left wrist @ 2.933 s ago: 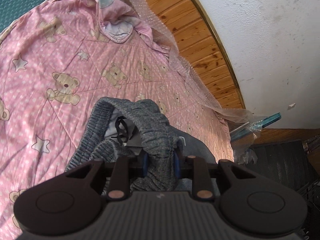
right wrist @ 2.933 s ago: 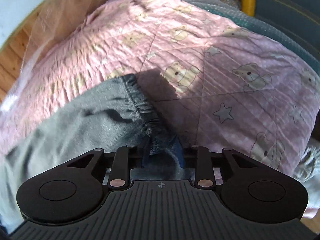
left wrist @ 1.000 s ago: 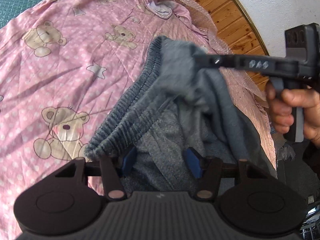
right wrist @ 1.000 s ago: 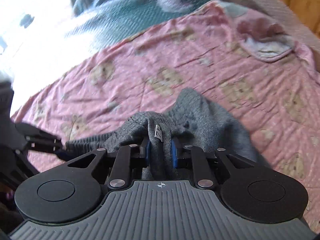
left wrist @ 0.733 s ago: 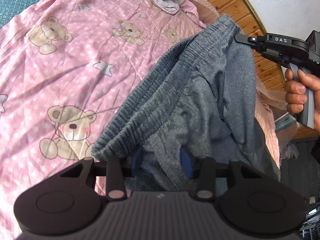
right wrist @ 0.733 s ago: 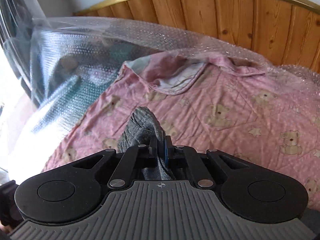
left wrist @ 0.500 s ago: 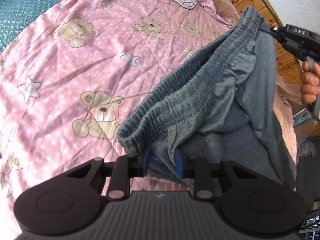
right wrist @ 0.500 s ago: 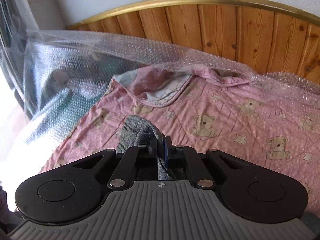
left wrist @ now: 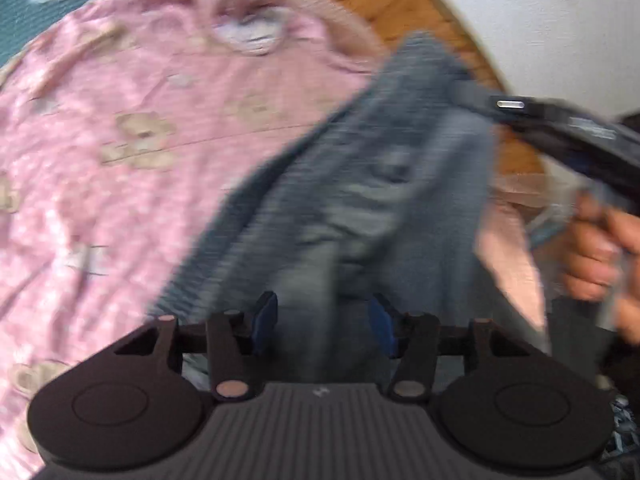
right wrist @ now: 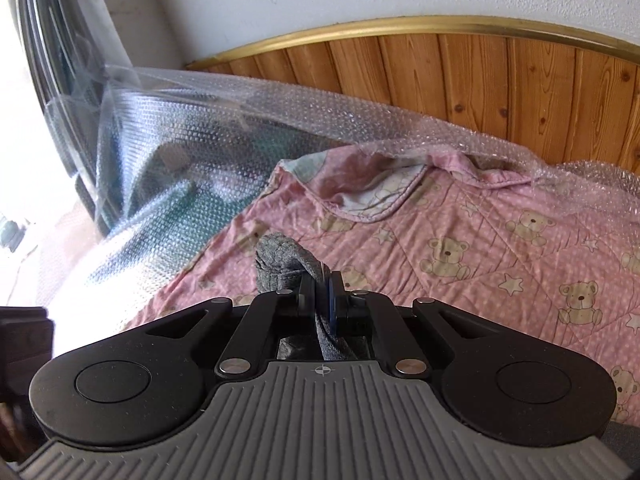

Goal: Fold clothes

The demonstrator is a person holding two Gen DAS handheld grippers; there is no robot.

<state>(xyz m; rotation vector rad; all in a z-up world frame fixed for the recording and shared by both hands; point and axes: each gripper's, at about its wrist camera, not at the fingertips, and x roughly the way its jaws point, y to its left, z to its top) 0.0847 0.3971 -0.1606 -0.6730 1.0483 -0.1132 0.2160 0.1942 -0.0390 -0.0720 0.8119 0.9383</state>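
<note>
Holding grey pants (left wrist: 360,184) aloft over pink quilt (left wrist: 120,152) | right gripper (right wrist: 322,296) pinching waistband, 1 o'clock in left view | left gripper (left wrist: 322,320) fingers spread, cloth between, grip unclear | no fold visible; folding left.

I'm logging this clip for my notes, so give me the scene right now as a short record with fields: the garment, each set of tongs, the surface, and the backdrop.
garment: grey sweatpants, held up above the bed, blurred in the left wrist view
right tongs: shut on the elastic waistband
left tongs: pads apart, fabric hanging between them; no clamp seen
hand: grips the right tool's handle
surface: pink teddy-bear quilt
backdrop: wooden headboard with brass rim, bubble wrap draped over it
</note>
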